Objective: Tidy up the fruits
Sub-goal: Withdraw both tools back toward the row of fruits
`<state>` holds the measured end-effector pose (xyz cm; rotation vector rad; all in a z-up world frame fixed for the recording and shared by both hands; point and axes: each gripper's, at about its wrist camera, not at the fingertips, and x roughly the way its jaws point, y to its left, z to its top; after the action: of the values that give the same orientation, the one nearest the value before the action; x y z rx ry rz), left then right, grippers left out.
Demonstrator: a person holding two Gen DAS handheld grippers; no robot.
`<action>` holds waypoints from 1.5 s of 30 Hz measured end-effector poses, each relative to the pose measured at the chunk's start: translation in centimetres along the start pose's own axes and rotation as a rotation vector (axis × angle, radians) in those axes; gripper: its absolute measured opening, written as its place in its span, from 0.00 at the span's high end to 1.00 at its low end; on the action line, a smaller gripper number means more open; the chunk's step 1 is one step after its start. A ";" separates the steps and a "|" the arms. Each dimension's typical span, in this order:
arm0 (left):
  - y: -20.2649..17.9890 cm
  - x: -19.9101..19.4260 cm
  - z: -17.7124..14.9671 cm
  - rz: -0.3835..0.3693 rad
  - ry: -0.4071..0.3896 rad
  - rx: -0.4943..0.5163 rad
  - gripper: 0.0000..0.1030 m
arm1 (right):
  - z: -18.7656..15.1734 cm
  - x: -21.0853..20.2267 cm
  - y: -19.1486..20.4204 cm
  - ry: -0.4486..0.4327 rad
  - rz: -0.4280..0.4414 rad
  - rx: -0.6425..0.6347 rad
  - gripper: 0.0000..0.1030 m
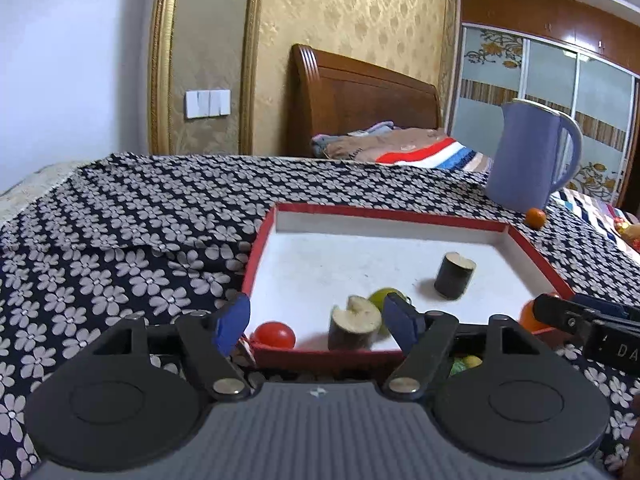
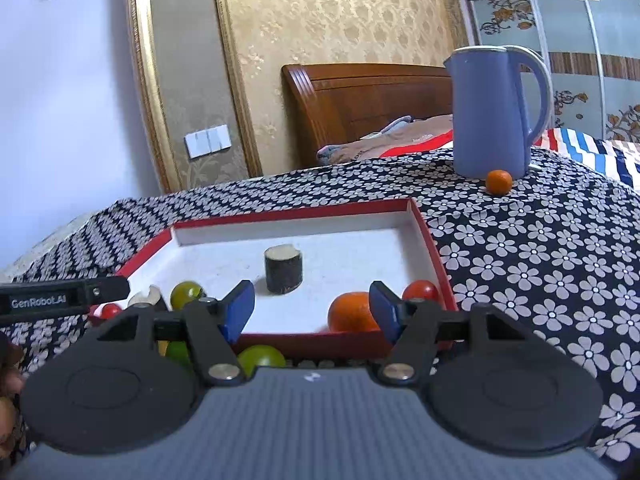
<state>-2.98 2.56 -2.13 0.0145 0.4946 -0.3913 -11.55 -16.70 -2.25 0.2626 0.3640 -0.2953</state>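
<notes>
With both the left gripper (image 1: 314, 322) and the right gripper (image 2: 312, 306) gaping empty over the shallow red-rimmed white cardboard tray (image 2: 424, 228), the dark-skinned, pale-fleshed cut chunk (image 1: 354, 322) (blurred, seemingly unsettled) near the tray's front wall could topple against the small red tomato (image 1: 275, 335).

Flowered cloth (image 2: 520, 248) covers table. Red tray (image 2: 434, 256) just ahead of claw; blue jug (image 2: 490, 120) and small orange (image 2: 499, 181) beyond, right.

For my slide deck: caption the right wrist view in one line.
Open right tool hovers at the red tray's near edge, beside an orange; a blue kettle stands behind.
</notes>
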 end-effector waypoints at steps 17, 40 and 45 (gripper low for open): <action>-0.4 -0.8 -1.4 -0.056 0.052 0.039 0.29 | -1.4 -1.1 1.3 0.095 0.057 -0.062 0.47; -2.2 -0.6 -2.2 -0.099 0.086 0.116 0.29 | -1.4 1.4 1.7 0.157 0.091 -0.044 0.71; -4.2 0.2 -2.6 -0.065 0.101 0.200 0.29 | -1.4 1.4 0.9 0.159 0.097 -0.002 0.71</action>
<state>-5.53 -1.10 -4.21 0.2132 0.5550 -0.5047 -10.43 -15.78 -3.92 0.3017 0.5070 -0.1788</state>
